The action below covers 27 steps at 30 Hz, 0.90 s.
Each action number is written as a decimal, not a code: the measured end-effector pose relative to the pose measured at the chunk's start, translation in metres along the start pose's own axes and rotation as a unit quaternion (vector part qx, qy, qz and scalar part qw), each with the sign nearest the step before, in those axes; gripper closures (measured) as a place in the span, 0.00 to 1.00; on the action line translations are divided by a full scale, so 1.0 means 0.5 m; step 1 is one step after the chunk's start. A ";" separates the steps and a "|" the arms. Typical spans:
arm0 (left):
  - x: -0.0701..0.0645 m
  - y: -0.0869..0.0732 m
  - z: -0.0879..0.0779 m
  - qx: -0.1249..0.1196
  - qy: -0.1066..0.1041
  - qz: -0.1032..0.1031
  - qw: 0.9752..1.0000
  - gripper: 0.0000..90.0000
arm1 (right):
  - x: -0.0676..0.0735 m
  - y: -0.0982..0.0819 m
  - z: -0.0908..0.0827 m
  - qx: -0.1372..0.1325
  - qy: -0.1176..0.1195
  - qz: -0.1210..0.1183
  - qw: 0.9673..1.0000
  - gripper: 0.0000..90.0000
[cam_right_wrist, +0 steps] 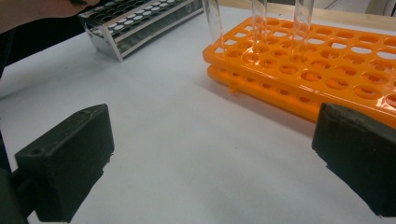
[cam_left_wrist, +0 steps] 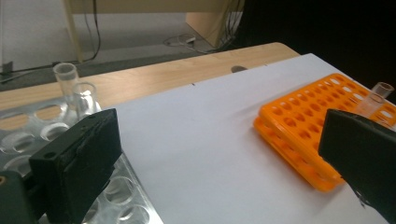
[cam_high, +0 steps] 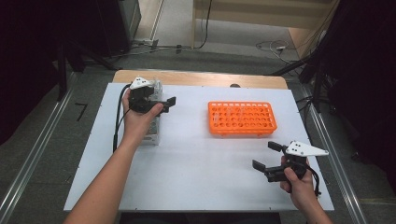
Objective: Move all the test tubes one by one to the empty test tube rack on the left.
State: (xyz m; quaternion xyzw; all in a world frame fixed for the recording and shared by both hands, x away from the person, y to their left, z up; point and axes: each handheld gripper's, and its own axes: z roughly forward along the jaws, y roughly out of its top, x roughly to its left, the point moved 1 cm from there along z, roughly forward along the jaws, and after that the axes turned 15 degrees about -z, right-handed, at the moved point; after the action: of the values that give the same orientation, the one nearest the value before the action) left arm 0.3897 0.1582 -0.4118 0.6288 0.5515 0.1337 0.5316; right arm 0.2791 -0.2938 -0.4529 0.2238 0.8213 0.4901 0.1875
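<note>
Left side of the table (cam_high: 187, 158): a clear acrylic tube rack (cam_high: 152, 126) lies lengthwise near the left edge, with two empty glass test tubes (cam_left_wrist: 74, 91) standing at its far end. The left gripper (cam_high: 164, 103) hovers over this rack, its fingers (cam_left_wrist: 79, 168) spread wide with nothing between them; it looks poised either to pick a tube or just clear of one.

Centre: bare white surface separates the two racks, well apart, presumably to leave working room for carrying tubes across.

Right of centre: an orange plastic tube rack (cam_high: 241, 118) sits square to the table's far edge. The right gripper view shows three clear tubes (cam_right_wrist: 259, 23) upright in its holes near one end, so the transfer appears partly done.

Near right corner: the right gripper (cam_high: 267, 158) is held low above the table, fingers (cam_right_wrist: 70, 158) apart and empty, pointed toward the orange rack, apparently on standby.
</note>
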 end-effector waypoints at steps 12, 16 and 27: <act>-0.047 -0.059 -0.053 -0.003 -0.034 0.007 0.999 0.00 | -0.015 0.028 0.020 0.002 -0.016 -0.002 1.000 0.00; -0.065 -0.082 -0.075 -0.008 -0.044 0.014 0.999 0.00 | -0.024 0.038 0.032 0.002 -0.022 -0.001 1.000 0.00; -0.107 -0.125 -0.135 -0.026 -0.067 0.030 0.997 0.00 | -0.056 0.060 0.078 0.006 -0.035 0.001 0.999 0.00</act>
State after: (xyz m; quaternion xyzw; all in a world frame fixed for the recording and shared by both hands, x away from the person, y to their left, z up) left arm 0.2851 0.1380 -0.4137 0.6385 0.4917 0.1216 0.5795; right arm 0.3286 -0.2685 -0.4412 0.2431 0.8170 0.4771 0.2140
